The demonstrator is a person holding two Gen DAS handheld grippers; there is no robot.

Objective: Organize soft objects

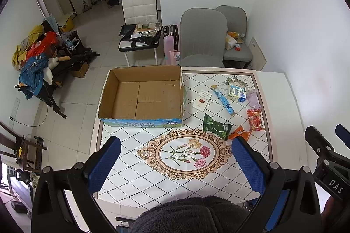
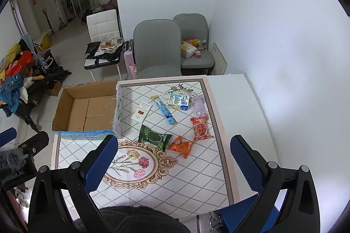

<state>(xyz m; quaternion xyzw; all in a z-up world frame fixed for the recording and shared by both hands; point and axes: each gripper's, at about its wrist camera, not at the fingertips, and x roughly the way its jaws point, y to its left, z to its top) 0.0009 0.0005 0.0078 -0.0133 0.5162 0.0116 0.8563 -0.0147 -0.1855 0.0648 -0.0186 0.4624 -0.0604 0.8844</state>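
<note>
Both the left gripper (image 1: 176,155) and the right gripper (image 2: 174,153) have fingers wide apart, holding nothing. The snack packets (image 1: 215,125) lie right of center on the table (image 1: 131,178), beside the empty cardboard box (image 1: 142,97).

The table (image 1: 122,169) has a white top with a diamond grid and an oval flower medallion at its middle. An open cardboard box (image 1: 142,97) sits at its upper left. To the right of the box lie a white card (image 1: 202,99), a blue tube (image 1: 223,99), a white carton (image 1: 237,91), a lilac cloth (image 1: 253,97), a red packet (image 1: 254,120), a green packet (image 1: 215,126) and an orange packet (image 1: 239,134).
</note>
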